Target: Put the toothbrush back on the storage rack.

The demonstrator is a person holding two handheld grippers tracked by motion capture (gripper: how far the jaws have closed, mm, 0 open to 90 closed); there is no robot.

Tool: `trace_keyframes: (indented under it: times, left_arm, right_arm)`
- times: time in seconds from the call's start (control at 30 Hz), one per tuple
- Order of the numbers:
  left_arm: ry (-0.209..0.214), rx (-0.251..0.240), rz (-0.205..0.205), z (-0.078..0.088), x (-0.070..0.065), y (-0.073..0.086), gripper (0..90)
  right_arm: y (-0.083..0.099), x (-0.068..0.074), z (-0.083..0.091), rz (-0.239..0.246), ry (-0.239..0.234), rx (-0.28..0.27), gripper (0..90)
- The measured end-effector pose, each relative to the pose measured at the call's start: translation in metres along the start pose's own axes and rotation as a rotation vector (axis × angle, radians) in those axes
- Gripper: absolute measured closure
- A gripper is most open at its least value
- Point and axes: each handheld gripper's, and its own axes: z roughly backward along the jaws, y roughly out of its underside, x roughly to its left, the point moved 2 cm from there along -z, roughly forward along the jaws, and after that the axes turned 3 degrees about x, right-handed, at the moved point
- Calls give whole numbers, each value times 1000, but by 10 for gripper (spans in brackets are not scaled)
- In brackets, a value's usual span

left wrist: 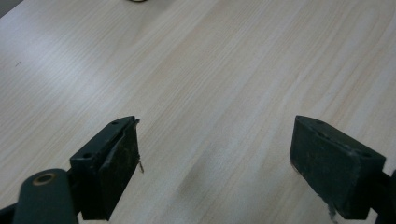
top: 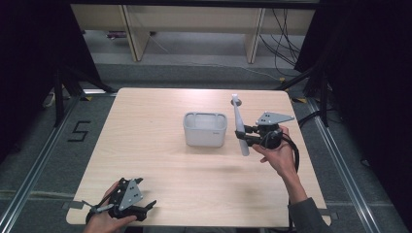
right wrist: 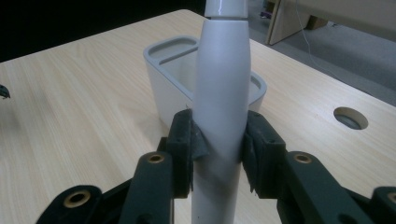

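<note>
My right gripper (top: 245, 135) is shut on a long pale grey handle (top: 239, 127), held above the table just right of a light grey holder box (top: 205, 128). In the right gripper view both black pads press the thick grey handle (right wrist: 221, 107), and the holder box (right wrist: 163, 70) with its open slots stands right behind it. My left gripper (top: 148, 207) rests near the table's front left edge, held by a hand. In the left gripper view my gripper (left wrist: 212, 163) stands open, with bare wood between its jaws.
The light wooden table (top: 145, 145) has a round cable hole (right wrist: 350, 117) to the right of the box in the right gripper view. Desk legs and cables stand on the floor beyond the far edge. Dark curtains hang on both sides.
</note>
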Motion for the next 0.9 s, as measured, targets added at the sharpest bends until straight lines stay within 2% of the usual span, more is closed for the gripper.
trace_keyframes:
  times: [0.1,0.17,0.2,0.23,0.27,0.3,0.4,0.43,0.47,0.5,0.57,0.6,0.63,0.67,0.7,0.73,0.77,0.83,0.9]
  left_arm:
    - [0,-1,2,0,0,0,152]
    - [-4,-2,-2,0,0,0,152]
    - [-4,-1,-3,0,0,0,152]
    - [-1,-1,-3,0,0,0,152]
    - [0,0,-3,0,0,0,152]
    - [-1,0,-2,0,0,0,151]
    - [-1,1,-3,0,0,0,152]
    - [-1,1,-3,0,0,0,152]
    - [0,-6,7,-1,-1,0,152]
    - [-5,-8,7,-1,-1,0,152]
    - [0,-5,5,0,-1,0,151]
    - [-1,-6,6,-1,-1,0,152]
    - [-1,-6,6,-1,-1,0,152]
    - [-1,-5,6,-1,-1,0,152]
    - [-4,-5,2,0,-1,0,152]
    - [-2,-4,1,0,-1,0,152]
    - [-2,-4,2,0,-1,0,152]
    - [-1,-3,3,-1,-1,0,152]
    - [0,-2,-1,-1,-1,0,152]
  right_arm:
    - [-3,0,-1,-5,-7,2,668]
    - [-7,0,-3,12,6,-29,667]
    - [-7,1,-4,-13,0,-38,668]
    - [-9,1,-5,-7,-18,-31,668]
    - [-9,2,-5,-27,-15,-29,667]
    - [-11,1,-6,1,-10,-41,668]
    - [-14,3,-9,-19,-27,-53,668]
    - [-15,3,-9,-9,-17,-65,668]
    - [-16,5,-10,-28,-23,-63,668]
    - [-18,4,-10,-12,-34,-59,668]
    - [-19,5,-11,-17,-32,-70,668]
    - [-21,7,-12,-21,-45,-66,668]
    - [-22,6,-13,-3,-37,-75,668]
    - [-23,8,-14,-24,-53,-69,668]
    - [-25,7,-15,-3,-44,-81,667]
    - [-26,10,-16,-19,-59,-79,667]
    - [-27,10,-18,-14,-65,-83,667]
    - [-29,12,-20,-33,-62,-87,667]
    - [-32,11,-22,-10,-75,-96,667]
